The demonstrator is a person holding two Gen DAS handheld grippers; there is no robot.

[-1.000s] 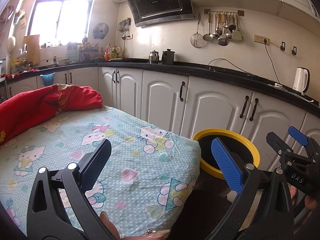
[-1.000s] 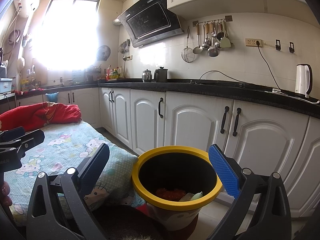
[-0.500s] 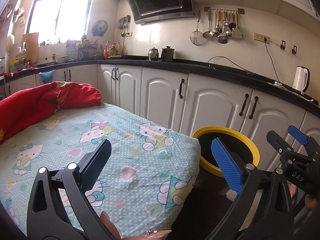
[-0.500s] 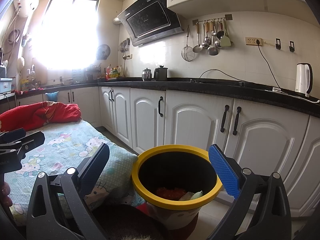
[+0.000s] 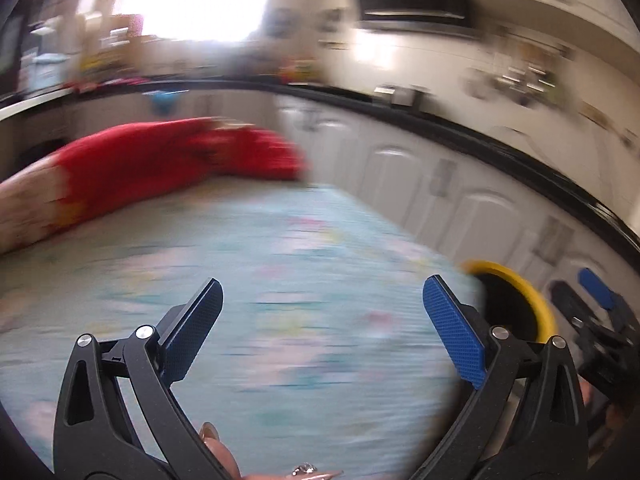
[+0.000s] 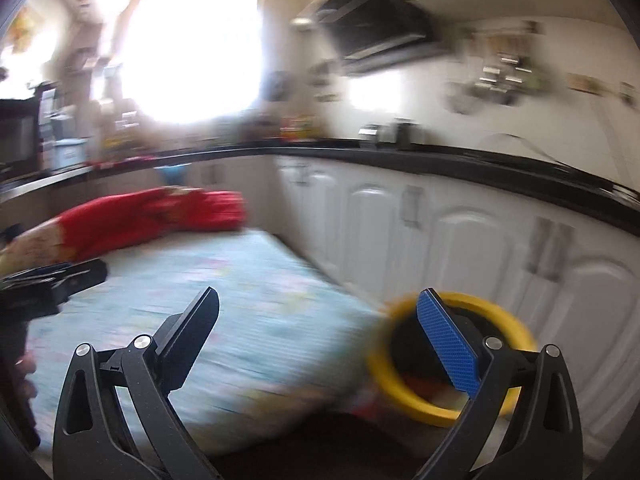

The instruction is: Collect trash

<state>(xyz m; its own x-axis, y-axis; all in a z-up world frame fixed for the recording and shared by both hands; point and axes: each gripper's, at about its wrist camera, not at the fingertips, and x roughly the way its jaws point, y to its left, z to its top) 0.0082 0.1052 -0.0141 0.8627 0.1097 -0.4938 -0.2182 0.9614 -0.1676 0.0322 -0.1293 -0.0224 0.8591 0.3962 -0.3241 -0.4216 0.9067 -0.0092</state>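
Left wrist view: my left gripper [image 5: 322, 328] has its fingers spread wide with nothing between them, and so does my right gripper [image 6: 318, 330]. Half a second ago both views were sharp and square on the bin; now everything smears sideways, so I have swung both hands left toward the table [image 5: 280, 300]. The yellow-rimmed bin [image 6: 452, 356], with scraps already in it, sits at the table's right corner. On the patterned cloth I can make out only the red blanket [image 5: 168, 164]; the blur hides any trash, so I judge I am searching for more.
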